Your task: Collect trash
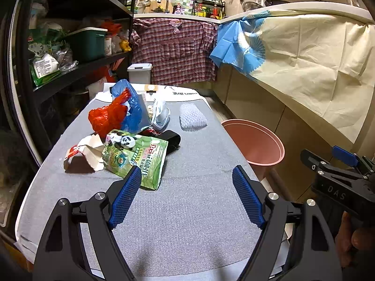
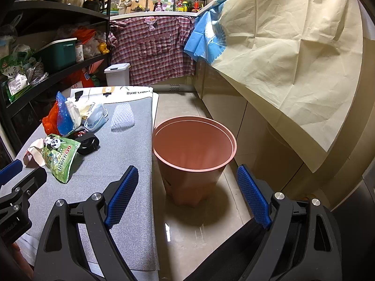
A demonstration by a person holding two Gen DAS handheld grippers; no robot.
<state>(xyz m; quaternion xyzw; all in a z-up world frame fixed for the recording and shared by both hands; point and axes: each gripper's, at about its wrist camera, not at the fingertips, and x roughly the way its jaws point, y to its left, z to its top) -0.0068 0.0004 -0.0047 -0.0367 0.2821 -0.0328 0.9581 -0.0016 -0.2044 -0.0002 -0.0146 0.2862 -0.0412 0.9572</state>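
Left wrist view puts the green packet (image 1: 136, 159) just ahead-left of my left tongs (image 1: 185, 196), spread apart and nearer than the right tongs (image 2: 187, 199), likewise spread, probably facing the bin (image 2: 194, 140).

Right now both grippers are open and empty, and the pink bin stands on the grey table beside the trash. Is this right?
Not quite. The pink bin stands on the floor beside the grey table, as the right wrist view shows. Both grippers, left and right, are open and empty.
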